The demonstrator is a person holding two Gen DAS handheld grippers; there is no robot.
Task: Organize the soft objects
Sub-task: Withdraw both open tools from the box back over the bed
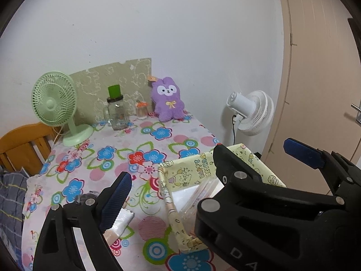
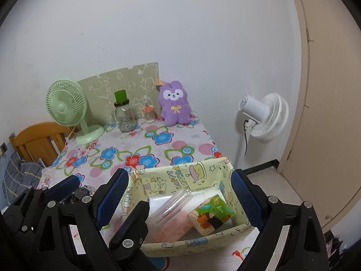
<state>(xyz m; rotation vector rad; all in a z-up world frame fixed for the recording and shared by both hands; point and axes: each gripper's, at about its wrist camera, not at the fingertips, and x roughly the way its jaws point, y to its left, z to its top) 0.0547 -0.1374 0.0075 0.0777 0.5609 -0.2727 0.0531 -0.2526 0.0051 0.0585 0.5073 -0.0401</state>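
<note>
Right wrist view gives me my clearest look: my right gripper point(image 2: 178, 194) hangs with its blue-padded fingers spread wide, one on each side of the pale yellow cartoon-printed fabric storage box point(image 2: 158, 180), gripping nothing. Inside that box I see a white tissue packet point(image 2: 158, 202), a clear plastic pouch with pink contents point(image 2: 171, 216) and a small green-topped printed tissue pack point(image 2: 212, 212) lying close together. My left gripper point(image 1: 207, 171) also has its fingers parted and empty; in the left wrist view its left finger stands over the flower-patterned tablecloth point(image 1: 140, 155), while the black body of the right gripper crosses in front and covers part of the box. A small white wrapped packet point(image 1: 123, 222) lies on the cloth just under that left finger; I cannot tell whether they touch. At the far end of the table a purple plush rabbit with a yellow bow point(image 2: 173, 103) sits upright against the wall, beside a small orange-lidded jar point(image 2: 149, 113), a glass jar with a green cap point(image 2: 123, 113) and a mint-green desk fan point(image 2: 67, 108). A white standing fan point(image 2: 264, 115) stands on the floor off the table's right side.
</note>
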